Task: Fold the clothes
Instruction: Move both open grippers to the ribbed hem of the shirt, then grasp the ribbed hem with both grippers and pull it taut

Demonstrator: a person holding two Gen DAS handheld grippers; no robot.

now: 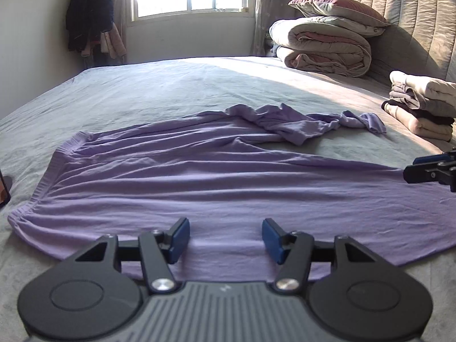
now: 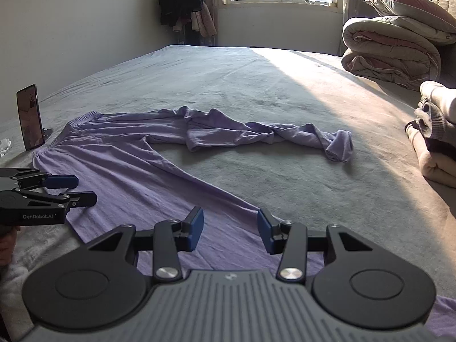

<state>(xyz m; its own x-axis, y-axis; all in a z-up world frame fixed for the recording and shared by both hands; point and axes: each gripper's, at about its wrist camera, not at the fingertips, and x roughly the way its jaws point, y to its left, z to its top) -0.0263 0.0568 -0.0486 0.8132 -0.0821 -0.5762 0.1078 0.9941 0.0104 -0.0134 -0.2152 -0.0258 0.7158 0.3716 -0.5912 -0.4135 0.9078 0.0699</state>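
Purple garment [image 1: 199, 176] lies spread on the bed [image 1: 171, 85], one sleeve twisted toward the far side. The left gripper [image 1: 225, 239] and right gripper [image 2: 230, 232] hover over its near edge, jaws wide, holding nothing. Folded clothes [image 1: 421, 105] sit at right.

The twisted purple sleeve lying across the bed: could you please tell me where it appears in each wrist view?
Left wrist view: the twisted sleeve lies right of centre, pointing at the stack of folded clothes.
Right wrist view: the sleeve runs across the middle.
Shared landmark: the rolled quilt at upper right.
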